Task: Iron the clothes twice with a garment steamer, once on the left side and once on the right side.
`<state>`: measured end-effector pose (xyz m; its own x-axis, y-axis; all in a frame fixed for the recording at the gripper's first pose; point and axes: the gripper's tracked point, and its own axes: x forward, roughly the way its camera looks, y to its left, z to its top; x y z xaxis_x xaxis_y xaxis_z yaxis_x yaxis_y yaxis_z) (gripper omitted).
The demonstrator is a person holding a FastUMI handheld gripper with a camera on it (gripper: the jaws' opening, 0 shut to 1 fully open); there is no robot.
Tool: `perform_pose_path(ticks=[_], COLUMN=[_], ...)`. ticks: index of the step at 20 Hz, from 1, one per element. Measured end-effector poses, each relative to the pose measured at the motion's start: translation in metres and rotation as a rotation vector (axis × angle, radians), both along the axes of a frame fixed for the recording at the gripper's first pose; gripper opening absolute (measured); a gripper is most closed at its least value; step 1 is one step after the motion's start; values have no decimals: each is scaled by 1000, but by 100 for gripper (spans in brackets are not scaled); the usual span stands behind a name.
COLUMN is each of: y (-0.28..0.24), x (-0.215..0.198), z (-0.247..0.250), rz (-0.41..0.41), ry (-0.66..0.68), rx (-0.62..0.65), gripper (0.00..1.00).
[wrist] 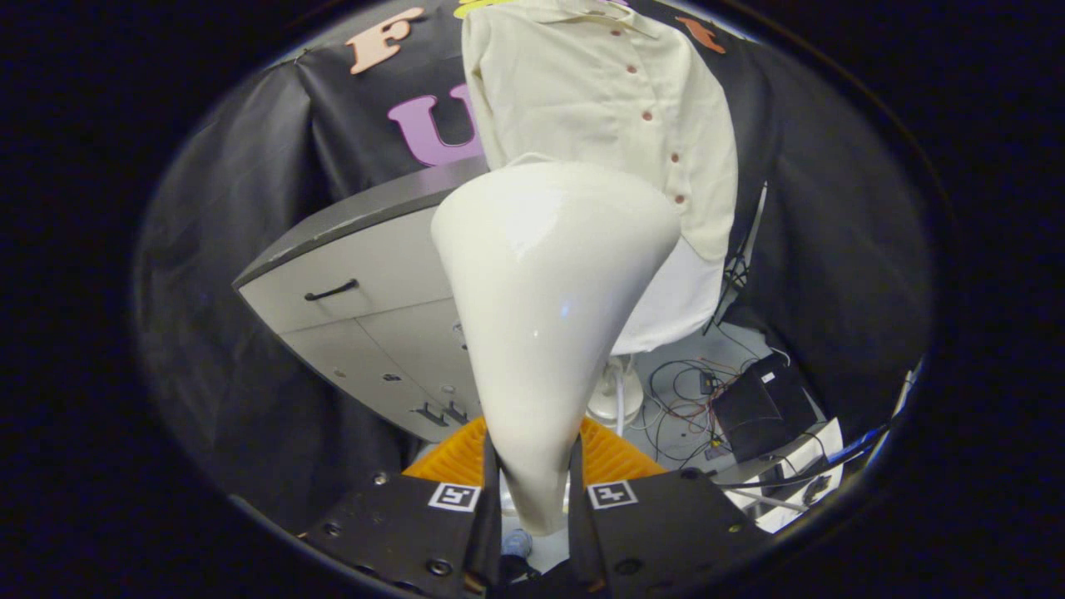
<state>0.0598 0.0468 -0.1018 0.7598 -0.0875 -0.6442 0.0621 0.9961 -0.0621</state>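
The claw (pixel 532 491) was closed on one white steamer (pixel 545 316). Both fingers pressed on its thin handle, one on each side. The steamer got wider as it went away from the fingers, and its broad head pointed at the shirt.

One cream shirt (pixel 599 116) hung just past the steamer head. I could not tell if the head touched it. The shirt had a row of small red buttons down its front, and six of them could be counted. The steamer hid the lower middle of the shirt.

One grey cabinet (pixel 366 308) stood beside the shirt, with a dark top. Its top edge ran behind the steamer. It had one drawer with a black handle (pixel 331 290), and more doors below.

Under the shirt was one round white stand base (pixel 614 398) on the floor. Near it lay a tangle of wires (pixel 686 399) and one black box (pixel 761 408).

Something orange with ridges (pixel 611 457) sat just ahead of the fingers, on both sides of the steamer handle.
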Motion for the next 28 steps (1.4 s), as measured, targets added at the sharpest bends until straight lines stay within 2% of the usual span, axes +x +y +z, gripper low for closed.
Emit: perform_pose_path(ticks=[3, 8, 16, 23, 28], y=[30, 68, 98, 90, 72], x=[0, 11, 18, -2, -20], z=[27, 74, 157, 193, 193], rz=[43, 71, 159, 136, 102], ry=[-36, -175, -503, -652, -664], rx=[-36, -51, -64, -73, -111], gripper=[33, 33, 32, 32, 32])
